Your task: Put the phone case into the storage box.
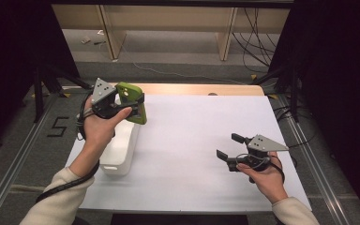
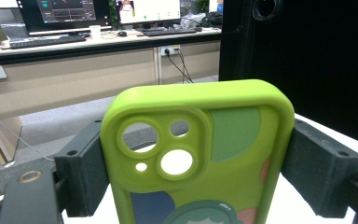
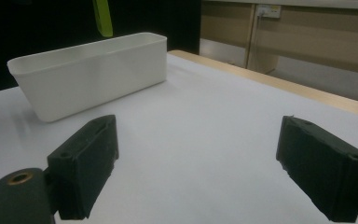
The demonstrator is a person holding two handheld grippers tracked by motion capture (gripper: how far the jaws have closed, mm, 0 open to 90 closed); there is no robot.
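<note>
On the white bench [image 1: 192,140], the left gripper [image 1: 117,104] at upper left of the high view clamps a green phone case [image 1: 133,101] above the white bin [image 1: 121,150], while the right gripper [image 1: 229,146] at lower right gapes wide, holding nothing.

Green phone case [image 1: 132,102] in left gripper [image 1: 122,104] (above white bin [image 1: 122,145])

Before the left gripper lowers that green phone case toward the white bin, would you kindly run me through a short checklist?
1. Left gripper clamps phone case on both side edges: ok.
2. Case upright, not tilted: ok.
3. Case above white bin: ok.
4. Bin interior empty: cannot tell.
5. Right gripper open, apart from the bin: ok.
6. Bin upright on the table: ok.
</note>
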